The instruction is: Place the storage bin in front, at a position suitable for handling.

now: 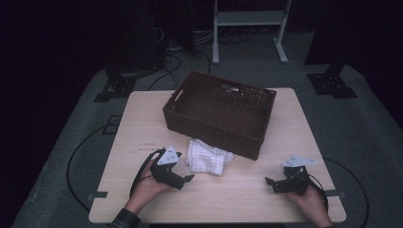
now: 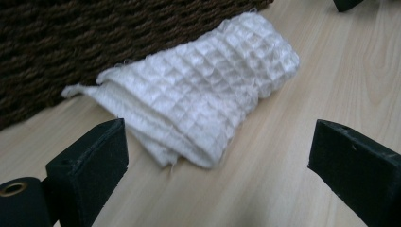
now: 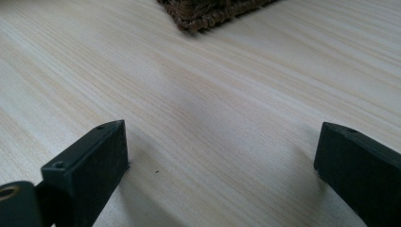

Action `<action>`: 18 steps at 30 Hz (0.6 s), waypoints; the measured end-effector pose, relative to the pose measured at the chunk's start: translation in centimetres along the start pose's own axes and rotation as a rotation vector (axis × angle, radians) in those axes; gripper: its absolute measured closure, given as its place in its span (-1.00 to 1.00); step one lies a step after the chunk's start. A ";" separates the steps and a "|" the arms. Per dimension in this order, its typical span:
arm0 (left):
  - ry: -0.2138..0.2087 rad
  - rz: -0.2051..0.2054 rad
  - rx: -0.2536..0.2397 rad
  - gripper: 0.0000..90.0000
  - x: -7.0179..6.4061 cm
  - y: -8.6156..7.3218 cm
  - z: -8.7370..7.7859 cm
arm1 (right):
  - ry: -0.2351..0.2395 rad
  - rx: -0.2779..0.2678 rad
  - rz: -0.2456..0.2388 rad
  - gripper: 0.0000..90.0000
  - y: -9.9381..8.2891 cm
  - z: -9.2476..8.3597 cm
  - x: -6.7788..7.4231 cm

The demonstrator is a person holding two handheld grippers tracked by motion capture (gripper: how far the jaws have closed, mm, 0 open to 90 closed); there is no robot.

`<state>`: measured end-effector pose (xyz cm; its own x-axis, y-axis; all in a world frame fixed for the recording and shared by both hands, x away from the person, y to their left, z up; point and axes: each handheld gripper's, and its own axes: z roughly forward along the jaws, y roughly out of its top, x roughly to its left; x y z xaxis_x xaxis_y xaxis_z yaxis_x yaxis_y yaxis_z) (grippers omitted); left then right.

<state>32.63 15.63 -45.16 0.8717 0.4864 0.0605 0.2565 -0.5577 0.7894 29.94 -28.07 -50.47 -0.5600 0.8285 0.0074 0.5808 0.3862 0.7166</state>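
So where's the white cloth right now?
In the high view the white cloth lies folded on the table, against the near wall of the brown basket, just ahead of the left gripper, whose fingers stand open.

Wide-apart black jaws of the right hand-held gripper (image 3: 222,156) over bare wooden table (image 3: 198,94), basket corner (image 3: 208,12) beyond

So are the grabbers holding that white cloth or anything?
No, nothing is held. The left gripper is open in front of the folded white waffle cloth, not touching it; the right gripper is open over bare table.
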 end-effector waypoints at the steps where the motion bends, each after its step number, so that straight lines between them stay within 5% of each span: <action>1: -0.003 0.002 -0.002 -0.90 0.0 0.3 0.2 | 0.000 0.001 0.001 -0.93 0.0 0.0 0.0; 18: -0.061 0.055 -0.017 -0.95 1.5 3.9 3.9 | 0.000 0.000 0.001 -0.93 0.0 0.0 0.0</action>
<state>36.60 11.61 -44.33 0.9081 0.4134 0.0672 0.2007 -0.5704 0.7965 29.94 -28.06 -50.47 -0.5594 0.8289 0.0086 0.5819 0.3853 0.7162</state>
